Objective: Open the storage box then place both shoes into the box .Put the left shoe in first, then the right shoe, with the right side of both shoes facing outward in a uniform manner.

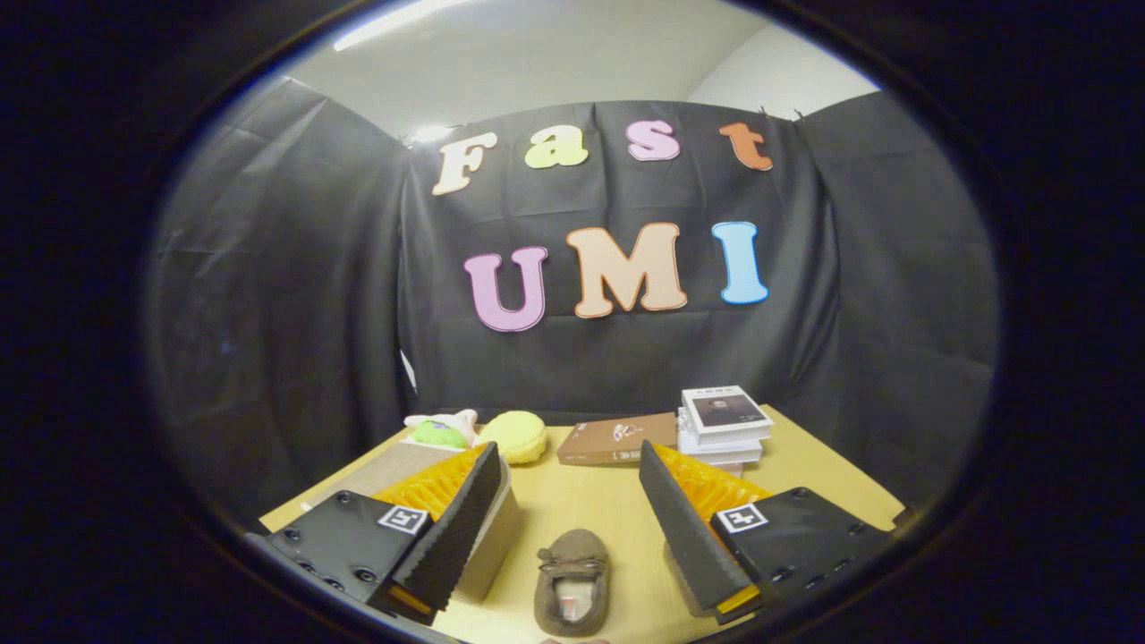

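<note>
The claw (572, 528) hangs above the worktop (608, 510) with its two fingers spread wide apart and nothing held between them. A brown slipper-style shoe (572, 581) lies on the wood in the gap between the fingers, below their tips and nearer the camera than they reach. Its long axis runs straight along the claw's line of sight, toe pointing away and open heel end toward the camera, so the fingers stand on either side of its length. My judgement is that a grasp here calls for coming down and slightly back, closing across the shoe's width, not along it.

Just behind the left finger sits a cardboard-coloured box (487, 546), its side wall showing past the finger and a flat pale panel (394, 470) running back from it. That is probably the storage box with its lid, though the finger hides too much to be sure or to tell whether it is open. If so, the box lies to the left of the shoe, close by.

Farther off, at the back of the worktop, are a green and pink soft toy (440, 431), a round yellow cushion-like thing (514, 436), a brown book (615, 440) lying flat, and a stack of books (723, 427). Judging by the layout, the task stands at or near its beginning.
</note>
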Motion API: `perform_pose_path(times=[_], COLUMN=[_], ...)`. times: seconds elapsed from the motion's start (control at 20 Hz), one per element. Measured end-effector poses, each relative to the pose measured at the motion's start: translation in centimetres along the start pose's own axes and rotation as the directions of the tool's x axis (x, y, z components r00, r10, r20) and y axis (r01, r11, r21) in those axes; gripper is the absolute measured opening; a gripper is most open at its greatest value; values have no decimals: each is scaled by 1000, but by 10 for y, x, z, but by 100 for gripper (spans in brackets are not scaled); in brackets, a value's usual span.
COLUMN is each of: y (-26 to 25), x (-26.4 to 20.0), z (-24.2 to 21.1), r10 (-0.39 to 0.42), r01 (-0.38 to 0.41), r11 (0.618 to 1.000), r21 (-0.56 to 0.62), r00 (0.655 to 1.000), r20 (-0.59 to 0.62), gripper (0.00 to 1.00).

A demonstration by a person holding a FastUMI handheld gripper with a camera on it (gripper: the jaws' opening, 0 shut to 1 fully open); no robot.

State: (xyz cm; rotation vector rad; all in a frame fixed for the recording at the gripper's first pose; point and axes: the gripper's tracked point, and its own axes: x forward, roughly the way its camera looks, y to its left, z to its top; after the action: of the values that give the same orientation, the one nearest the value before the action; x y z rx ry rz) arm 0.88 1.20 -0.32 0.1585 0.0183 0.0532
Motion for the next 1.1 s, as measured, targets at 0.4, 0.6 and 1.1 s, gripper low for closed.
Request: perform_pose_path(times=[0.4,0.6,1.1], y=[36,47,65], x=[-2,-1,22], z=[-29,-80,-180], r10=[58,36,-4], r01=[-69,-9,154], r11=[862,751,325], r21=[501,660,933], r00=[998,999,987], r20=[38,-28,-162], gripper=[99,99,87])
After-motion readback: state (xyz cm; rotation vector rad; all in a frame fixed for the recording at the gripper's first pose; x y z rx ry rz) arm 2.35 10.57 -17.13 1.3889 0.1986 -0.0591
